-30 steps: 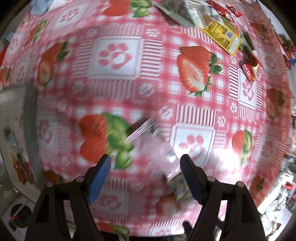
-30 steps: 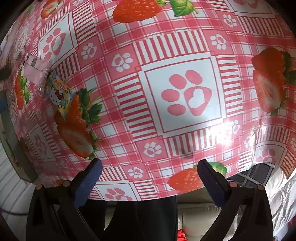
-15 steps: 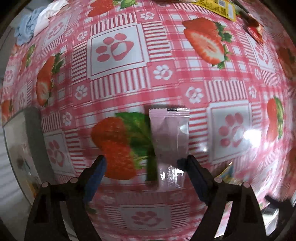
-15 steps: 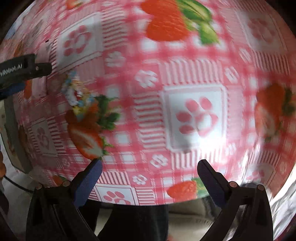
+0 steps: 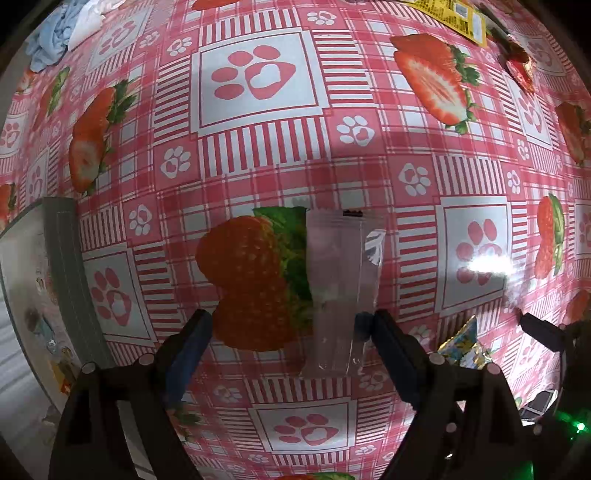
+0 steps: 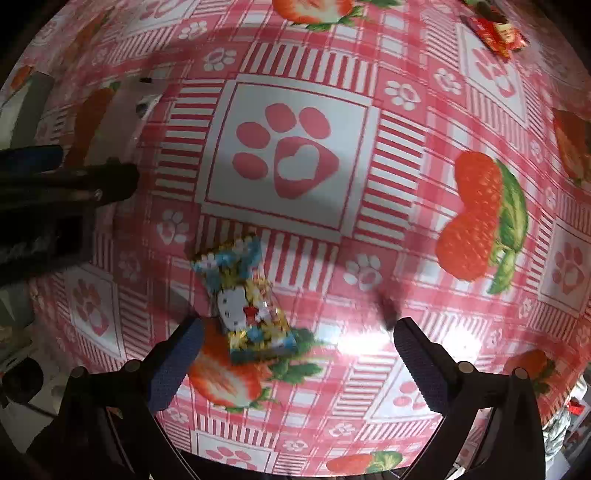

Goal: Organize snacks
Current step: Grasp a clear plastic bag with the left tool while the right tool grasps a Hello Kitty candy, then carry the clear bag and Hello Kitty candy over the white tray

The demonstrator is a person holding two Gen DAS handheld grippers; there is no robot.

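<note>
Claws both point down at the tablecloth (image 5: 258, 155). On the left claw (image 5: 290, 334) the jaws are opening – a pale pink packet (image 5: 341, 291) lies flat between them, its lower edge right beside one pad, gripped by neither. Over at the right claw (image 6: 297, 347) the jaws stand wide with nothing in them; a cartoon-cat sweet packet (image 6: 245, 302) lies on the cloth just ahead of its left pad. Farther out – a grey tray (image 5: 59, 280) at the table's edge, a yellow wrapper (image 5: 452, 11) and a red one (image 6: 496, 33) near the far side.
</note>
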